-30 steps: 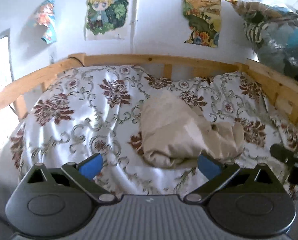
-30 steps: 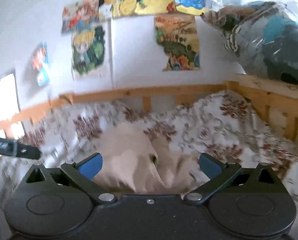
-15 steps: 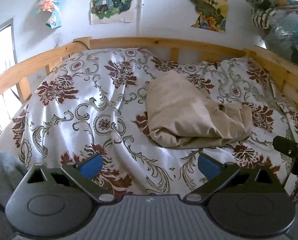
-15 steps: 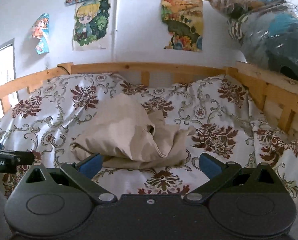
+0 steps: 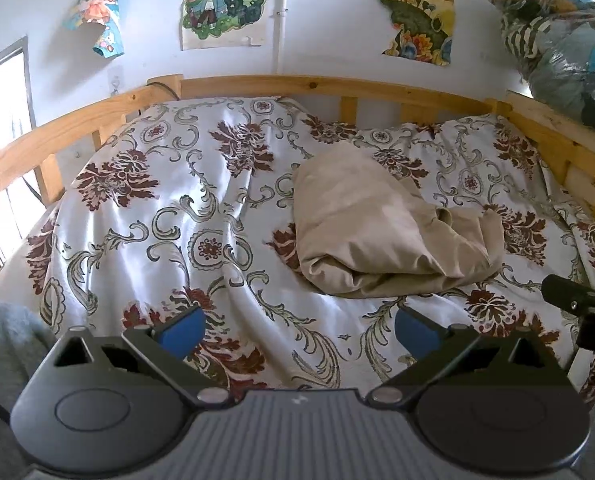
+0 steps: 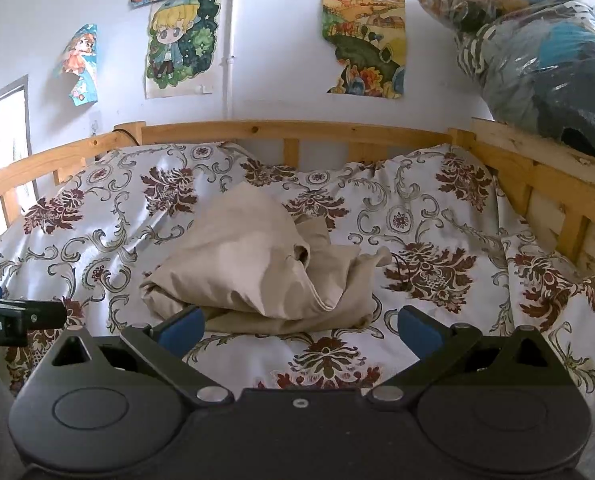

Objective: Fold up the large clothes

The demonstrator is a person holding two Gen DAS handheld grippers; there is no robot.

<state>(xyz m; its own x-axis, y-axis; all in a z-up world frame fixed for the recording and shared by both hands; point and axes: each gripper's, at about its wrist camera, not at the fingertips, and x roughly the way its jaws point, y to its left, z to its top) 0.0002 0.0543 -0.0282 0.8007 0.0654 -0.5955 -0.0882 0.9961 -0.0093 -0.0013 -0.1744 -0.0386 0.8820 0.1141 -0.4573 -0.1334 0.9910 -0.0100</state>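
Observation:
A beige garment lies folded in a loose bundle on the floral bedspread, right of the middle in the left wrist view. In the right wrist view the garment lies just beyond the fingers, left of centre. My left gripper is open and empty, held back above the near part of the bed. My right gripper is open and empty, close to the bundle's near edge. Each gripper shows at the edge of the other's view.
A wooden bed rail runs around the back and right side. A plastic bag of dark clothes sits on the right rail. Posters hang on the wall. A grey sleeve shows at lower left.
Both grippers have pulled back and away from the beige bundle, which now lies free on the bed. The views have steadied and the bundle looks farther off.

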